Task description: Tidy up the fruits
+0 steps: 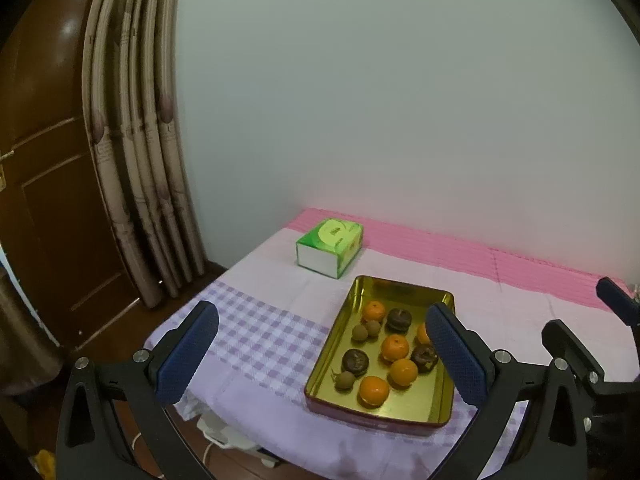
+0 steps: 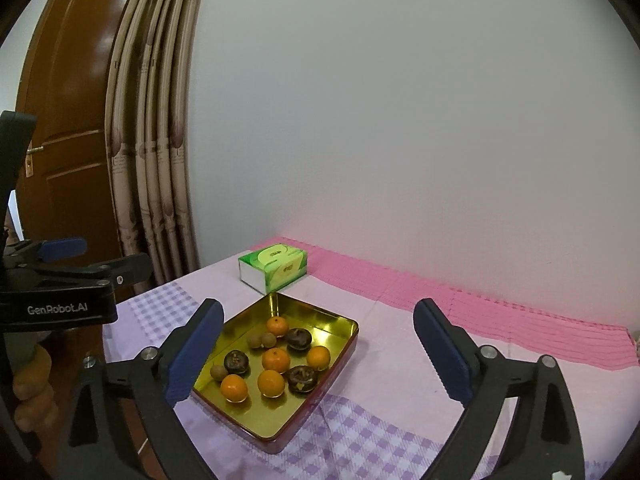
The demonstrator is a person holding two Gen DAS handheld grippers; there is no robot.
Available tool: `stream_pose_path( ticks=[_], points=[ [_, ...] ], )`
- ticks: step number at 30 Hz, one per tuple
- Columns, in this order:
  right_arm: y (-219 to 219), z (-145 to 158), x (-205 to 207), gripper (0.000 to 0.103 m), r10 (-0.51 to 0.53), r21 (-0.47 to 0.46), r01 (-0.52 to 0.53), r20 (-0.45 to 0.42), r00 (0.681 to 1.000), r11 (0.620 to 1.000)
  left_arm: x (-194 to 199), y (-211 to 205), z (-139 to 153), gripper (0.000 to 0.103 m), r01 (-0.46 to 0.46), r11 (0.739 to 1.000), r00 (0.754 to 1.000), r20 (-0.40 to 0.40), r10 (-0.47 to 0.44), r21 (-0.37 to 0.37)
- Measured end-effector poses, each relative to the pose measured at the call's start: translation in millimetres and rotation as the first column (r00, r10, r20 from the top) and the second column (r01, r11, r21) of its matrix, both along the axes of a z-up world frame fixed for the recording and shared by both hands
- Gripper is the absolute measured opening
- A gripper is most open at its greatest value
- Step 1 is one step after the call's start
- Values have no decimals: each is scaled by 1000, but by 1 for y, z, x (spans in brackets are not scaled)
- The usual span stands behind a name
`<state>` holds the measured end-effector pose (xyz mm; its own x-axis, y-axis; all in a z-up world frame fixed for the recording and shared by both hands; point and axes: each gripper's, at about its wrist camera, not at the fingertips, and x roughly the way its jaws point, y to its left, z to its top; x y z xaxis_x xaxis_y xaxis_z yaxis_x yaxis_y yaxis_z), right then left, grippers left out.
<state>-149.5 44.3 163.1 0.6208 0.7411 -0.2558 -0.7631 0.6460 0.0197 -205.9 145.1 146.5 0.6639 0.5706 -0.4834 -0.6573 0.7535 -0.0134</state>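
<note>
Between my right fingers (image 2: 196, 354) sat a gold tin (image 2: 340, 320) holding orange mandarins (image 2: 275, 359), dark brown fruits (image 2: 298, 338) and tan longans (image 2: 218, 372). Beyond them lay a green tissue box (image 2: 276, 266) on lilac-checked cloth (image 2: 360, 428), with pink matting (image 2: 500, 312) behind. My pads were blue.

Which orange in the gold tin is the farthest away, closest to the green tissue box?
The orange at the tin's far end, just behind the two small brown fruits. The other four oranges sit nearer the grippers.
</note>
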Motion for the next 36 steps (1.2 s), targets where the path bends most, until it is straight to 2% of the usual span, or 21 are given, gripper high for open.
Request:
stream_pose_path(
  ticks=[10,25,31,36],
  points=[
    [-6,7,-11,99,-11,13,11,32,999,1000,-4,-5,5,103,6,1000,1000,11,-6,23],
    [-17,-1,1,101,-31,12,31,-15,999,999,1,-9,5,103,22,999,1000,-16,-21,34],
    [-29,-24,29,101,-70,-33,67,-74,995,997,15,-12,-6,103,40,999,997,-74,-38,29],
    [-59,-65,83,101,-151,-134,132,-142,978,982,31,-13,-15,103,49,998,991,-124,-44,37]
  ],
)
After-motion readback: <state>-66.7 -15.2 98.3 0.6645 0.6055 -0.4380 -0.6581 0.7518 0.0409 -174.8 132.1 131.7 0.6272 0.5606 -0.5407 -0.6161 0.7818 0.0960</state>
